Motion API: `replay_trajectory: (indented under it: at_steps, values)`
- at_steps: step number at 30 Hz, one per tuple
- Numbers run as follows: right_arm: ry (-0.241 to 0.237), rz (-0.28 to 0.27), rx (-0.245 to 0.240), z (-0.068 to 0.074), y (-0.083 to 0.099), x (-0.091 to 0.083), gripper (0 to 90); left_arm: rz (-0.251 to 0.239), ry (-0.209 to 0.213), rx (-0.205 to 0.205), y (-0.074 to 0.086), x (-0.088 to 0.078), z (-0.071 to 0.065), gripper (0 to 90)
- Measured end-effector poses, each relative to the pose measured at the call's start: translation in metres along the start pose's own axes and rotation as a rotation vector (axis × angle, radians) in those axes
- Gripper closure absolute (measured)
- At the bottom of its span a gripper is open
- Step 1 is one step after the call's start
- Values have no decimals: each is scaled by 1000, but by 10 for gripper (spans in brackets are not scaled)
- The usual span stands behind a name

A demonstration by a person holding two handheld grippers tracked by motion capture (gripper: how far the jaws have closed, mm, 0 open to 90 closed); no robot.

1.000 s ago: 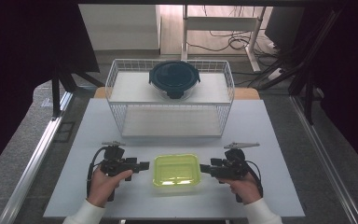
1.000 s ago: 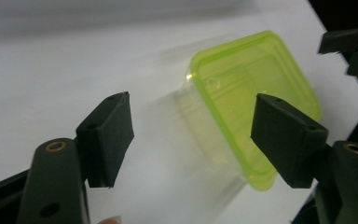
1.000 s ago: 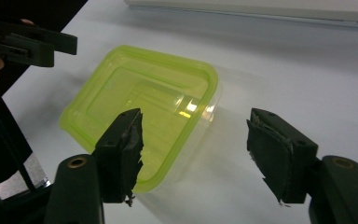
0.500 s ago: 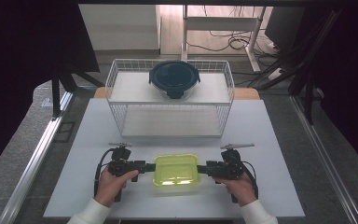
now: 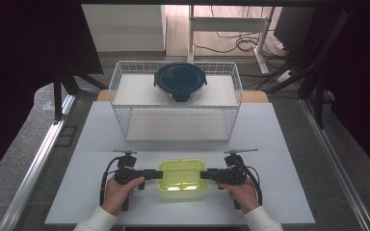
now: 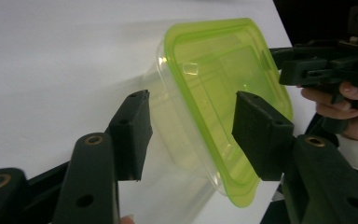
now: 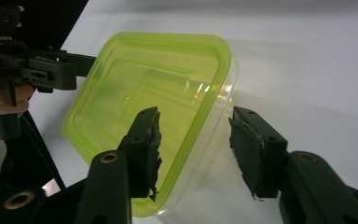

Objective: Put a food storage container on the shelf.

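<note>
Box (image 5: 182,174) sits on the table's (image 5: 289,144) near edge between your left gripper (image 5: 150,173) and right gripper (image 5: 207,174), both open astride its ends, gripping nothing; looks light, thin, slick, so pinch the rim.

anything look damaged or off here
Yes: the foam pads on the right gripper look torn and ragged along their edges, with bits flaking off. The left gripper has clean, square pads. The green-lidded container sits flat and closed on the table, nothing spilled.
</note>
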State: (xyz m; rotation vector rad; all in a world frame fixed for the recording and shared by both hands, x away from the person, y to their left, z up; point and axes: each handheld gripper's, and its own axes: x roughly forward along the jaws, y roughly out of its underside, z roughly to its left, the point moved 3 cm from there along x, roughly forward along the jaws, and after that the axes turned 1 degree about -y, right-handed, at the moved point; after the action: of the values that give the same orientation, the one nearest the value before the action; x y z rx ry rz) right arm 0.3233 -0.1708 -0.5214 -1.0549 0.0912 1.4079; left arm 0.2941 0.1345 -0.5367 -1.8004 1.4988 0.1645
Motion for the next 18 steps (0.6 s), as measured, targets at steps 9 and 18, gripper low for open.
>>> replay_trajectory:
  at_steps: [9,18]
  values:
    - [-69,31,68,-4,3,5,682,26,0,-7,5,9,-3,650]
    - [-71,23,99,-3,4,0,755,-17,25,-3,3,-1,-9,764]
